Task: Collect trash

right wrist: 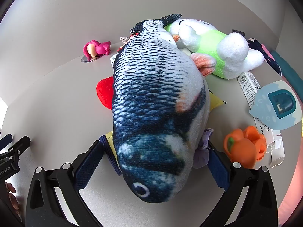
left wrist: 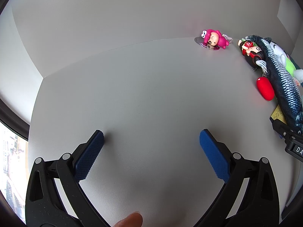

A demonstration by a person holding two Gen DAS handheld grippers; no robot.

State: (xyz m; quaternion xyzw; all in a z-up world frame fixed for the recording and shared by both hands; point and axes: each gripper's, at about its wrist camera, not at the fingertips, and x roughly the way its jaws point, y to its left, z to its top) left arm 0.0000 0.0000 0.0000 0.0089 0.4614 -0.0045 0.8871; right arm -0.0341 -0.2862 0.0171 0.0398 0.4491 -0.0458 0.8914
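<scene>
My left gripper [left wrist: 151, 141] is open and empty over bare grey table [left wrist: 142, 94]. My right gripper [right wrist: 155, 151] is open, its blue pads on either side of a plush blue fish [right wrist: 155, 98] lying head toward the camera; I see no squeeze on it. The fish also shows at the right edge of the left wrist view [left wrist: 280, 71]. Under and beside the fish lie a yellow paper [right wrist: 215, 100], a crumpled lilac scrap [right wrist: 203, 151] and a red oval piece [right wrist: 105, 92]. A white printed box [right wrist: 250, 87] lies to the right.
A pink doll figure [left wrist: 214, 38] lies on a round silver disc near the back edge. A white and green plush [right wrist: 217, 51], an orange toy [right wrist: 244, 147], a pale blue card [right wrist: 276, 106] and a red-black doll [left wrist: 250, 51] crowd the right side. Walls stand behind the table.
</scene>
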